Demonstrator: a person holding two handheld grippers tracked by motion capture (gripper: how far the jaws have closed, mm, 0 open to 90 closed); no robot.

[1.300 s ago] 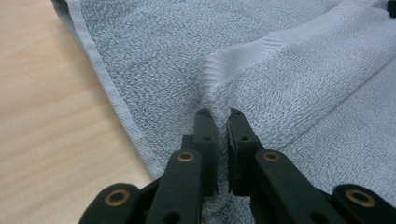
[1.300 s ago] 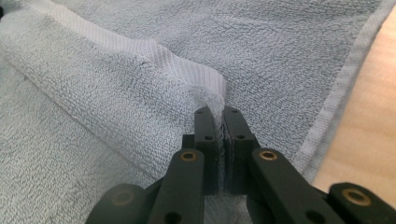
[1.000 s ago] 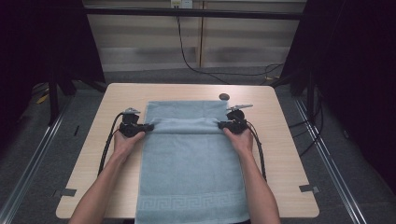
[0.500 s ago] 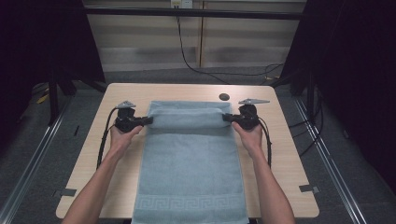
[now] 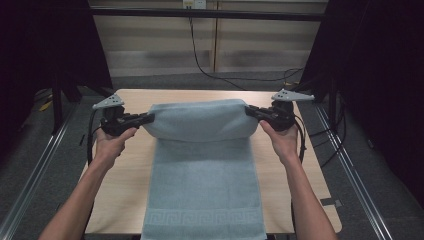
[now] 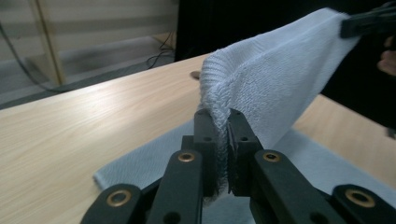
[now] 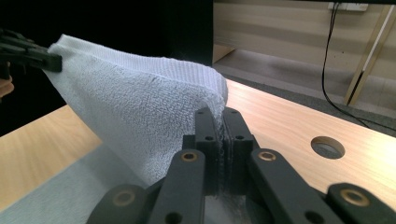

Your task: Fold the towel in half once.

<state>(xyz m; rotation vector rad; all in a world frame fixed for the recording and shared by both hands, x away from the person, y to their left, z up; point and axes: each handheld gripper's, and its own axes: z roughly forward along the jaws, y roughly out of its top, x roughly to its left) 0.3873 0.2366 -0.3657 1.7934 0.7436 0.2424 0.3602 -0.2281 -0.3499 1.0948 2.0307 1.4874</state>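
Above the far half of a light wooden table (image 5: 125, 165), a pale blue towel (image 5: 200, 120) hangs stretched between two hand-held grippers, its far edge lifted clear of the wood while the near length lies flat down the middle of the tabletop, a woven key-pattern border (image 5: 202, 218) at the edge closest to the person. The raised part sags slightly and folds back over the flat part beneath it.

The left gripper (image 5: 145, 118) is clamped on the towel's left corner; seen from the left gripper view, the black jaws (image 6: 222, 140) stand closed with a pinch of terry cloth squeezed between them, the fabric (image 6: 271, 88) rising away toward the other gripper at the upper right. The right gripper (image 5: 251, 112) grasps the opposite corner the same way; from the right gripper view its jaws press together on the cloth (image 7: 140, 121), which spreads off to the left.

Each gripper carries a grey three-cornered plate on top and a black cable trailing down beside the wrist. The person's bare forearms reach in from the near edge, the left hand (image 5: 111, 145) and right hand (image 5: 281, 142) wrapped round the gripper handles, level with each other and well apart.

A round hole (image 7: 328, 147) is cut in the tabletop near the far right corner. Beyond the table stand pale wall panels and a black cable (image 5: 200, 60) hanging down them.
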